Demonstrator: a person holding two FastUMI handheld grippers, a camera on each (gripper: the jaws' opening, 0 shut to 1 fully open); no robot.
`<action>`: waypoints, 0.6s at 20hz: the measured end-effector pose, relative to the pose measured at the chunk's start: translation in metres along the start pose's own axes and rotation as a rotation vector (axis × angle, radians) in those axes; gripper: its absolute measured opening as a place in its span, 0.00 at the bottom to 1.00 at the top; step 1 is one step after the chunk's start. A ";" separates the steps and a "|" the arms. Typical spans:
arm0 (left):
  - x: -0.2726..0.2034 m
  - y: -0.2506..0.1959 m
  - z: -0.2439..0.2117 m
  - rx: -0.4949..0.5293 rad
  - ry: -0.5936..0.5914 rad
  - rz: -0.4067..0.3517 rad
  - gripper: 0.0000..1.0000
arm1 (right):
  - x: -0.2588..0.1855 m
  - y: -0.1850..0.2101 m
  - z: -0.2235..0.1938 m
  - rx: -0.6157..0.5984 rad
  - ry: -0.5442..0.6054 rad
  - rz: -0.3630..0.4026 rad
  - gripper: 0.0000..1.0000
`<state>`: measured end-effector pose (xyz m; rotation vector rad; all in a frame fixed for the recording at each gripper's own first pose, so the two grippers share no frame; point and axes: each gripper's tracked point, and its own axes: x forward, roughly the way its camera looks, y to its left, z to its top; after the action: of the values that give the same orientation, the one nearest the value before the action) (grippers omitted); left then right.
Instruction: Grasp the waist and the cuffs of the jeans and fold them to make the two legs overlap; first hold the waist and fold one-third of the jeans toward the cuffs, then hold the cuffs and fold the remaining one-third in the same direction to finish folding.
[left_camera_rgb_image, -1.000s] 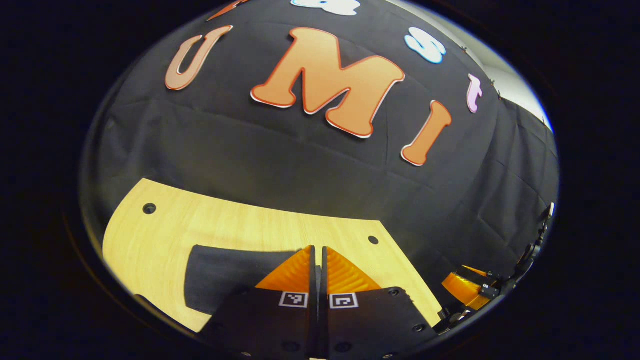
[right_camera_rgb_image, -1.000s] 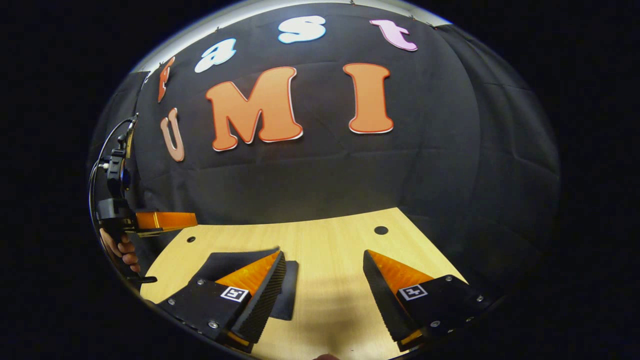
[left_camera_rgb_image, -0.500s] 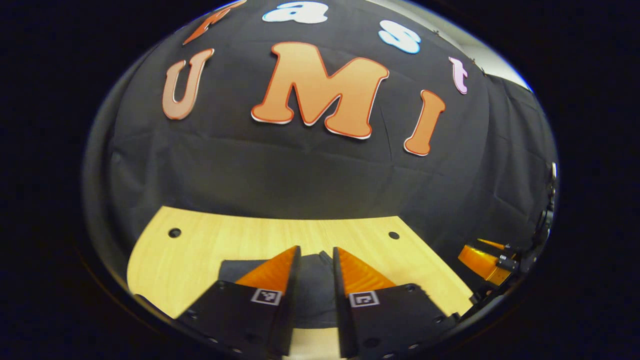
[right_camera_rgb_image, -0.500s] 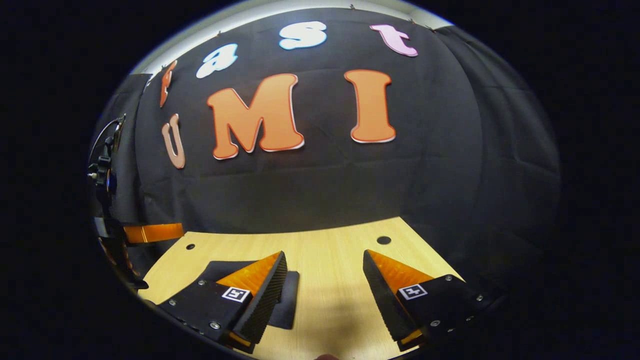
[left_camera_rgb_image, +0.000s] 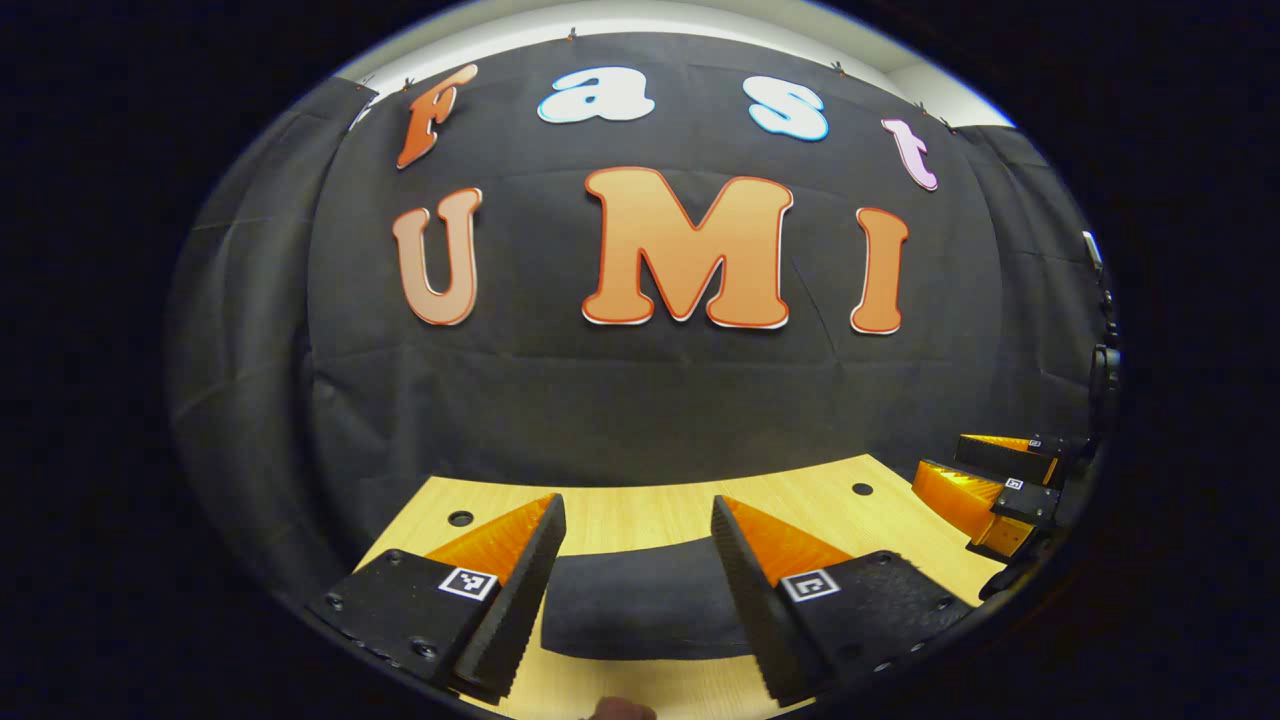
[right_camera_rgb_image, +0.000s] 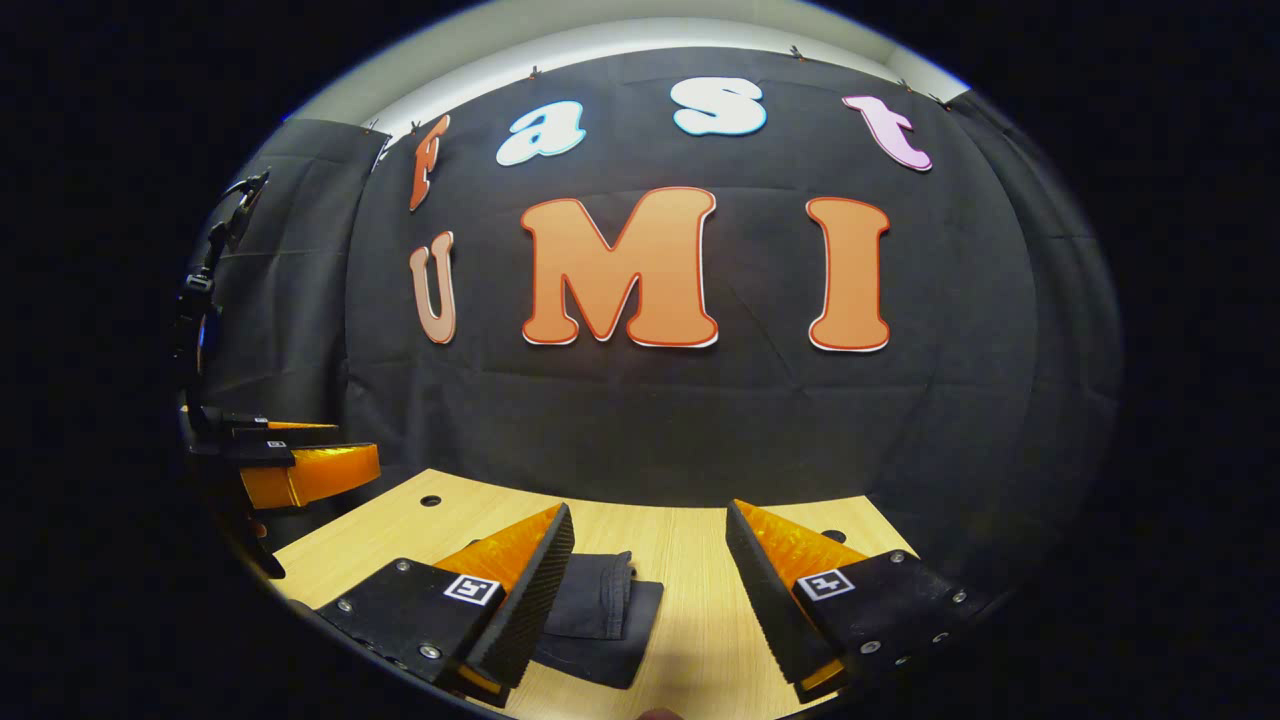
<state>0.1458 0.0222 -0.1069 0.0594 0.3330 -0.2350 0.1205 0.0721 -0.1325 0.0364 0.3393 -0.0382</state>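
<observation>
The dark jeans (left_camera_rgb_image: 640, 605) lie folded into a compact stack on the wooden table (left_camera_rgb_image: 610, 515). In the left gripper view my left gripper (left_camera_rgb_image: 632, 530) is open above them, with the stack showing between its fingers. In the right gripper view the jeans (right_camera_rgb_image: 600, 615) lie low and left of centre, partly behind one finger (right_camera_rgb_image: 520, 585). My right gripper (right_camera_rgb_image: 648, 535) is open and holds nothing. The right gripper (left_camera_rgb_image: 985, 480) also shows at the far right of the left gripper view, and the left gripper (right_camera_rgb_image: 295, 465) at the far left of the right gripper view.
The table (right_camera_rgb_image: 690, 545) has round holes near its back corners (left_camera_rgb_image: 461, 518) (left_camera_rgb_image: 862, 490) (right_camera_rgb_image: 431, 500). The black cloth wall (right_camera_rgb_image: 640, 420) stands close behind the table's far edge. Bare wood lies to the right of the jeans in the right gripper view.
My left gripper went from shut to wide open and drew back and up from the jeans. Both views tilted upward, showing more wall. The right gripper stayed open.
</observation>
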 end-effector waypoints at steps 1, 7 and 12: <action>-0.005 0.008 0.001 0.002 -0.007 0.026 0.92 | -0.002 0.005 0.003 -0.001 -0.009 0.007 0.93; -0.043 0.045 0.009 -0.021 -0.072 0.060 0.92 | -0.027 0.032 0.029 -0.032 -0.085 0.006 0.93; -0.093 0.065 0.025 0.018 -0.186 0.050 0.92 | -0.056 0.065 0.041 -0.037 -0.138 -0.005 0.92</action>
<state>0.0835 0.1029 -0.0518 0.0627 0.1441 -0.1918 0.0840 0.1366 -0.0730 -0.0036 0.2020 -0.0391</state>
